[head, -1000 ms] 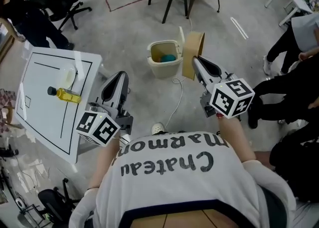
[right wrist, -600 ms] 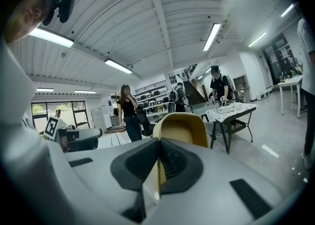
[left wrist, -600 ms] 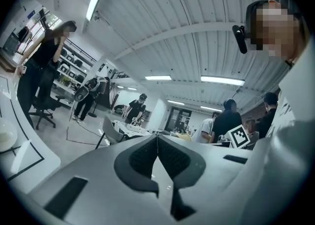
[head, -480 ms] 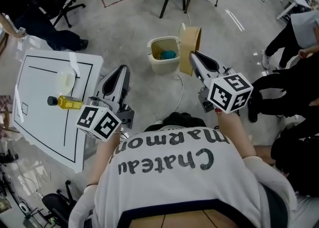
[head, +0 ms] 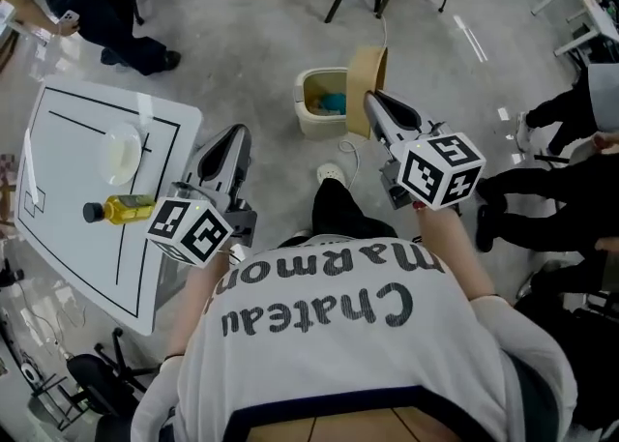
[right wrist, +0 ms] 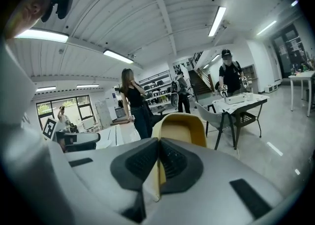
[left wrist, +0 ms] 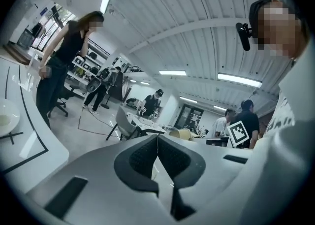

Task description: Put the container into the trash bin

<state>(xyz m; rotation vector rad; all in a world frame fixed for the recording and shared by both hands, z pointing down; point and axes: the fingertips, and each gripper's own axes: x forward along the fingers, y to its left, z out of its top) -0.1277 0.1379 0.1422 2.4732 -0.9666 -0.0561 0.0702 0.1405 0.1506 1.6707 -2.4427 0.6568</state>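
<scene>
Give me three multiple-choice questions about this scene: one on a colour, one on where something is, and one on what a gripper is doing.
1. The object inside the trash bin is: A red; B blue-green; C yellow.
2. The yellow bottle lies: A in the trash bin; B on the white table; C on the floor.
3. The right gripper is: A open and empty; B shut on the bottle; C shut on the container.

Answers:
1 B: the head view shows a blue-green lump in the bin.
2 B: the bottle lies on its side on the tabletop, near a pale plate.
3 C: the right gripper view shows the jaws pinching the tan container's wall.
</scene>
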